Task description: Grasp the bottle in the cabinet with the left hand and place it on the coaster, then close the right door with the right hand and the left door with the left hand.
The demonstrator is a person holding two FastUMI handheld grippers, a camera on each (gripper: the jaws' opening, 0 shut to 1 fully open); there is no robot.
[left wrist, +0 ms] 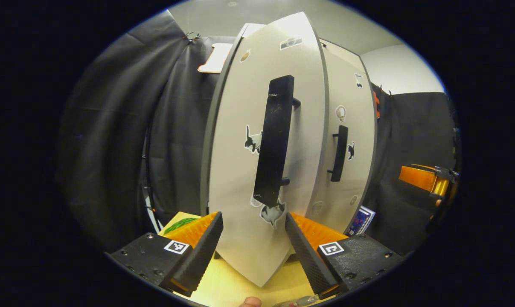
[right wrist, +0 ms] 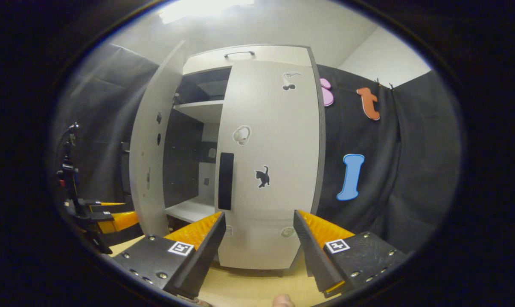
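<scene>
Black cloth booth wall behind, yellow tabletop [left wrist: 223, 285] underneath; grey cabinet [right wrist: 244, 53] standing on it. Left gripper [left wrist: 254, 238] spread wide, pinching nothing, aimed at left door [left wrist: 257, 179]; door partly open, close ahead, its lower edge between the fingertips, black handle [left wrist: 275, 140] just above and ahead; right door [left wrist: 347, 140] beyond, to the right, shut flush, own handle [left wrist: 339, 153] on it. Right gripper [right wrist: 259, 238] spread, empty, facing right door [right wrist: 274, 170]; open cabinet interior ahead-left, shelf [right wrist: 199, 110] visible; left gripper [right wrist: 112, 219] far left. Glass rim at bottom edge of left gripper view, possibly bottle; cannot confirm.
</scene>
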